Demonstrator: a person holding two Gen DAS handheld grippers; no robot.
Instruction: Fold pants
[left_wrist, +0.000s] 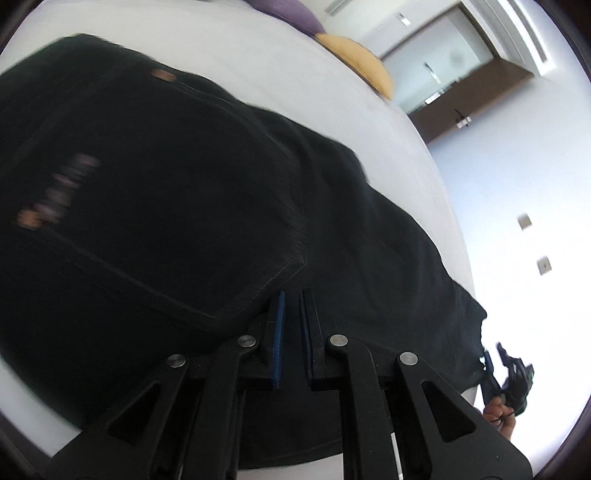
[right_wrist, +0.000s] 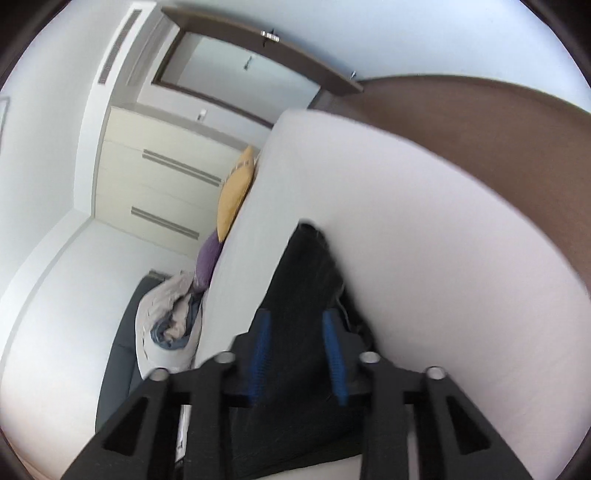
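Black pants (left_wrist: 184, 184) lie stretched across a white bed (left_wrist: 280, 70), with copper rivets and blurred lettering at the left. One layer with a stitched edge is folded over the rest. My left gripper (left_wrist: 294, 299) hovers over the fabric just right of that edge, its blue pads shut to a narrow slit with nothing gripped. The right gripper (left_wrist: 496, 354), held by a hand (left_wrist: 496, 410), is at the far leg end. In the right wrist view my right gripper (right_wrist: 295, 317) stands open over the pants (right_wrist: 306, 266), its pads clear of the cloth.
A yellow cushion (left_wrist: 362, 62) and a purple cushion (left_wrist: 291, 11) sit at the bed's far edge. Beside the bed (right_wrist: 424, 240) are a crumpled bundle of cloth (right_wrist: 170, 325) on a dark seat, pale drawers (right_wrist: 159, 184) and brown floor (right_wrist: 498, 129).
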